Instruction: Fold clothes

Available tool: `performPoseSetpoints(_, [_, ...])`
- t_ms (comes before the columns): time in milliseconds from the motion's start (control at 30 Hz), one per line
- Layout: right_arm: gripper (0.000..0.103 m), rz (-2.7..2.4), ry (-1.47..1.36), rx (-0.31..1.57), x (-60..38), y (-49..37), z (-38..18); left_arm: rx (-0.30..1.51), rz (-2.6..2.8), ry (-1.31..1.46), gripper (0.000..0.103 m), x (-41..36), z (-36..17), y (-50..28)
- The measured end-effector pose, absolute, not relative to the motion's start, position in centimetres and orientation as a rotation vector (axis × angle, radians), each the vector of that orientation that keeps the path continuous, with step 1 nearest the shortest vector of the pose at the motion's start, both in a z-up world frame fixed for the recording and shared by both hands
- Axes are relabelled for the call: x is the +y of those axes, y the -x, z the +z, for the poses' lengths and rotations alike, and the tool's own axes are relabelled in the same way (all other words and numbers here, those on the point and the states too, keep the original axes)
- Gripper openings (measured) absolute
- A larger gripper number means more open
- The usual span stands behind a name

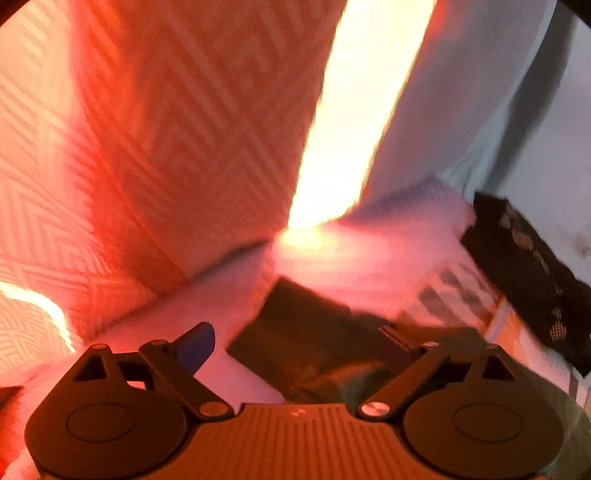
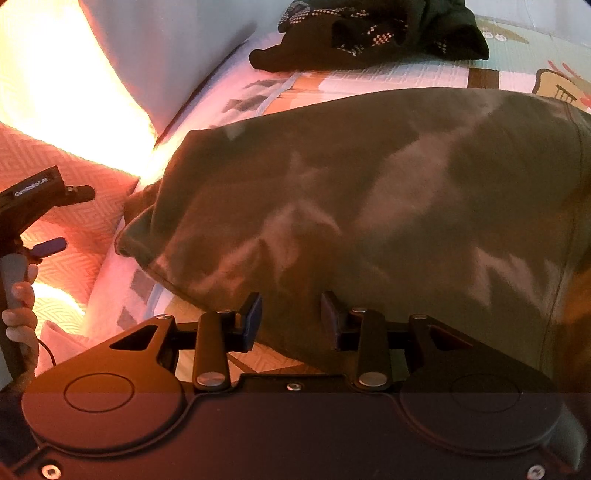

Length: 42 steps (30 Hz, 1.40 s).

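Spread over much of a bed (image 2: 406,77) dressed in a pastel printed quilt: an olive-green garment (image 2: 369,203) of soft knit, streaked with pale bleached patches. Near edge just ahead of the right tongs (image 2: 291,319), far edge close to a crumpled black garment with dotted pattern (image 2: 369,33), not touching it as far as can be told.

Right tongs partly closed, apparently pinching a bunched fold of the near hem between the blue pads; cloth fills the gap there. Left tongs (image 1: 295,343) spread wide, nothing pressed between the pads, a dark folded corner of the olive-green garment lying just beyond them. Seen also from the right wrist view at the left rim, held by a hand (image 2: 18,314) on the grey handle.

Beside the bed's head, a pale pillow (image 2: 166,55) and a herringbone-textured cover glowing orange in strong light (image 1: 166,129).

Likely handling: light, limp, no stiffness at all; sags and wrinkles wherever unsupported, slides easily over the quilt, not fragile. A single-point grip probably drags the rest into a heap. Better taken at two corners of one edge, or along a seam or hem where the layers are thicker, kept taut between both tongs. The left corner near the spread tongs looks the natural second hold.
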State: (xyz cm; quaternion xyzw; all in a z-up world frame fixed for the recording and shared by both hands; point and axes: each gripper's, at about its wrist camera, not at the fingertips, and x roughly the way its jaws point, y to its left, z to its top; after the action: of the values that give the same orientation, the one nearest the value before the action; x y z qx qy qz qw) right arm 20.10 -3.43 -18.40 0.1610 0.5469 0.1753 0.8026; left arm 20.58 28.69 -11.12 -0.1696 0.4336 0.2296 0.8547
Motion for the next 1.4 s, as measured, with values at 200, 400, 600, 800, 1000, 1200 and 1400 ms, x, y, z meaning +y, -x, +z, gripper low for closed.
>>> performPoseSetpoints(200, [0.034,0.380,-0.319,1.167,-3.0,-20.2,-18.4,0.983,0.449,0.355,0.090,29.0,-13.9,-22.0])
performPoseSetpoints(400, [0.034,0.390,-0.309,1.162,-2.8,-20.3,-18.6,1.011,0.418,0.477,0.069,30.7,-16.2,-22.4])
performPoseSetpoints(600, [0.035,0.395,-0.301,1.154,-2.7,-20.4,-18.5,1.017,0.430,0.501,0.005,31.6,-17.1,-22.6])
performPoseSetpoints(800, [0.035,0.396,-0.296,1.138,-2.4,-20.3,-18.6,0.982,0.492,0.445,0.000,32.1,-16.2,-22.6])
performPoseSetpoints(1000, [0.035,0.397,-0.301,1.140,-2.4,-20.4,-18.6,0.998,0.501,0.464,0.012,33.2,-16.4,-22.6])
performPoseSetpoints(1200, [0.035,0.401,-0.305,1.138,-2.5,-20.3,-18.6,0.986,0.517,0.399,0.065,32.5,-16.4,-22.7])
performPoseSetpoints(1400, [0.035,0.402,-0.306,1.137,-2.5,-20.4,-18.7,1.033,0.470,0.422,0.065,33.0,-17.5,-23.2])
